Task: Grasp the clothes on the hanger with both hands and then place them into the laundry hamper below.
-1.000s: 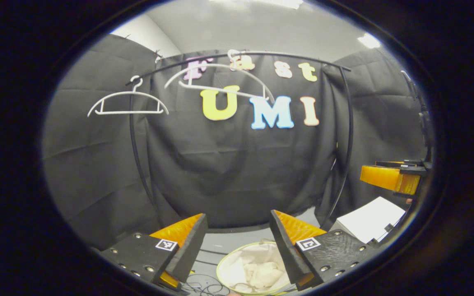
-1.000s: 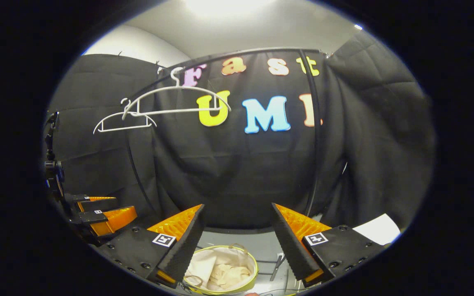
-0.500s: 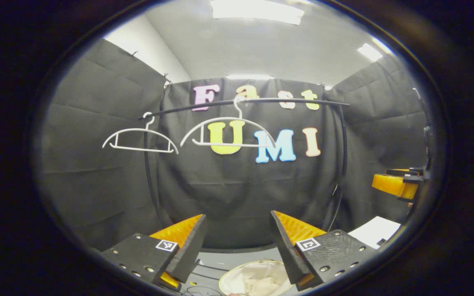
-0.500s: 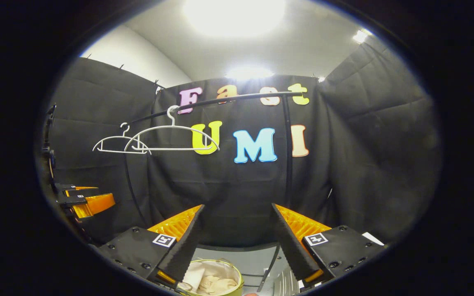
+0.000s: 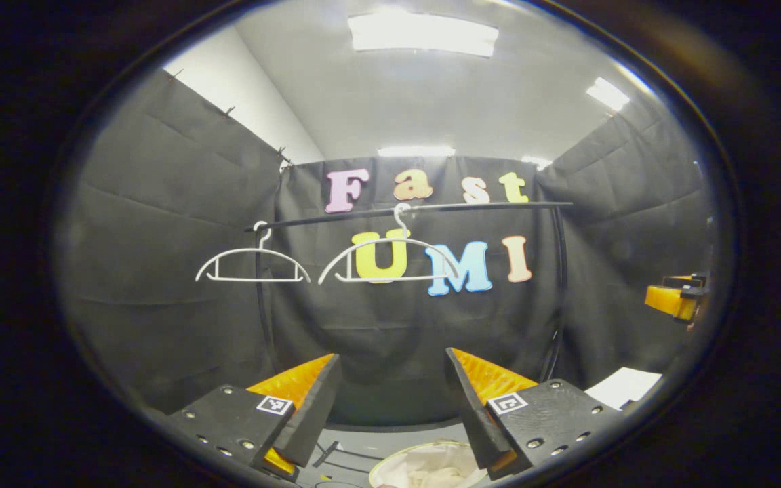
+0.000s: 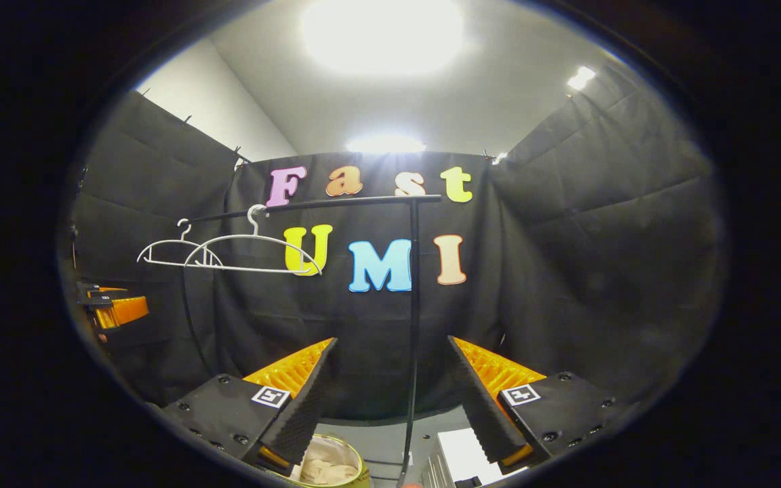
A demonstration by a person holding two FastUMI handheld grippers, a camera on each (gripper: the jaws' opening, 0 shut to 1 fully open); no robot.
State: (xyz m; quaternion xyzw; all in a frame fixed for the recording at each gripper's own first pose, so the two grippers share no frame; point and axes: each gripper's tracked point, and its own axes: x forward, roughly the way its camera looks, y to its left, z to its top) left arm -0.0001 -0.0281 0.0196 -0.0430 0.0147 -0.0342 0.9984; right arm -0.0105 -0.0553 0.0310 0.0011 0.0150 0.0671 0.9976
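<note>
Two bare white hangers [image 5: 255, 250] [image 5: 397, 240] hang from the black rail [image 5: 472, 205]; in the right gripper view the same hangers [image 6: 177, 241] [image 6: 251, 236] overlap. Cream clothes [image 5: 431, 469] lie inside the round yellow-rimmed hamper [image 5: 385, 463] on the floor, low between the fingers. My left gripper [image 5: 390, 407] is open and holds nothing, well back from the rail. My right gripper [image 6: 390, 400] is open too, with the hamper [image 6: 358, 468] and clothes [image 6: 323, 468] beside its left finger. Each gripper shows at the other view's edge: right [image 5: 675, 299], left [image 6: 114, 308].
The rail's black upright posts [image 5: 557, 291] [image 6: 413, 305] stand on a grey floor [image 5: 390, 434]. A white sheet [image 5: 624, 386] lies on the floor at the right, and a white object [image 6: 462, 457] sits low by the right gripper's right finger. Black cloth walls close the booth.
Both views have tilted upward: the hangers and rail sit lower in the frame, and the hamper has slid to the bottom edge. The tilted hanger now hangs level. Both grippers stay open.
</note>
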